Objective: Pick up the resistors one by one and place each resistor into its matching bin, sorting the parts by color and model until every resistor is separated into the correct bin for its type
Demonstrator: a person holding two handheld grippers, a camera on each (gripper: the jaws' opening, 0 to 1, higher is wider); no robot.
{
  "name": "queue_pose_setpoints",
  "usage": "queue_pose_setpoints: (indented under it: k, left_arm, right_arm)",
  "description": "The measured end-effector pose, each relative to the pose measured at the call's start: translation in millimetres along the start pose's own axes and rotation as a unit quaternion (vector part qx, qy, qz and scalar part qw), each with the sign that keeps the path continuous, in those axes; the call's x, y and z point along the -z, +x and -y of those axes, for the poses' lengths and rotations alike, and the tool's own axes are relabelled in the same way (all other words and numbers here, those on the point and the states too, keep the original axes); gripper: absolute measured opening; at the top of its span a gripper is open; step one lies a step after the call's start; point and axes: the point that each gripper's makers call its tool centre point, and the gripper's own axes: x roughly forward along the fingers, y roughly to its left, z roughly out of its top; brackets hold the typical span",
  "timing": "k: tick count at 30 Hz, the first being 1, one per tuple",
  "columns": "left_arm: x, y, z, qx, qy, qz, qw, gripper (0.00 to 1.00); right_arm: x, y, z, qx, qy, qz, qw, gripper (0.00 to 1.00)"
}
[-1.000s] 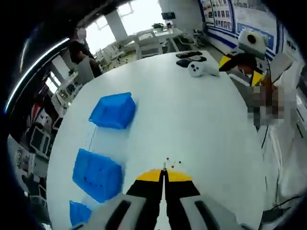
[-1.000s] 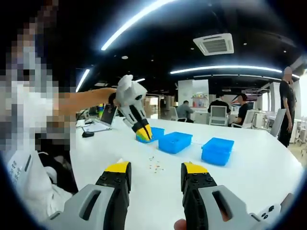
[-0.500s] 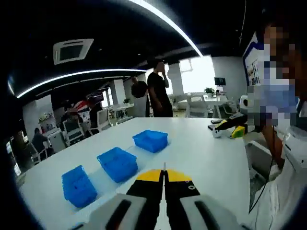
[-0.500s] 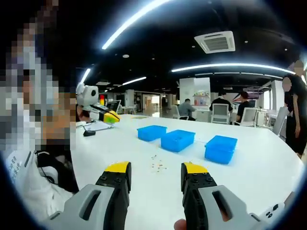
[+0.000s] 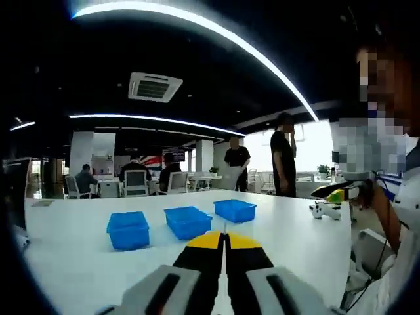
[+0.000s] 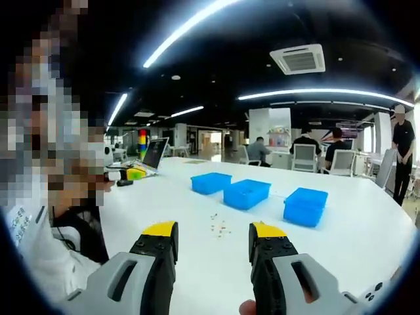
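- A large white table [image 6: 367, 243] is seen in both views, inside an open office with ceiling light strips.
- People [image 5: 283, 154] are seen standing beyond the table's far edge; others are seated at desks further back.
- Three blue bins [image 6: 246, 193] are lined up in a row on the table; in the left gripper view the same bins [image 5: 188, 221] sit just beyond the jaw tips.
- A white controller [image 5: 325, 210] lies near the table's right edge.
- Left gripper [image 5: 225, 241]: jaws pressed together; whether anything is pinched cannot be told.
- Right gripper [image 6: 213, 231]: jaws spread wide apart, nothing held.
- Resistors [image 6: 219, 227] are scattered loose on the table, between the right jaws and the bins, in line with the gap.
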Motion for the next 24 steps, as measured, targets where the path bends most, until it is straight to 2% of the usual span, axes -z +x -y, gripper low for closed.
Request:
queue_pose_setpoints:
  k: [3, 9, 17, 24]
  left_arm:
    - [1.8, 4, -2.8, -0.002, -0.001, -0.005, 1.0, 0.04]
    - [-5.4, 26, -5.7, 0.003, -0.015, -0.004, 0.9999, 0.04]
    - [-15.3, 77, -3.8, 0.023, -0.02, -0.019, 0.9993, 0.04]
    - [-21.9, 137, -19.3, 0.018, -0.015, -0.032, 0.9992, 0.04]
  right_arm:
    - [-1.8, 0, 0, 0.0, -0.001, 0.001, 1.0, 0.45]
    - [-2.2, 2, -1, -0.005, -0.004, -0.001, 1.0, 0.45]
    - [-2.6, 2, -5, -0.015, -0.009, -0.004, 0.9998, 0.45]
    - [-3.6, 0, -4, -0.013, -0.01, -0.004, 0.9999, 0.45]
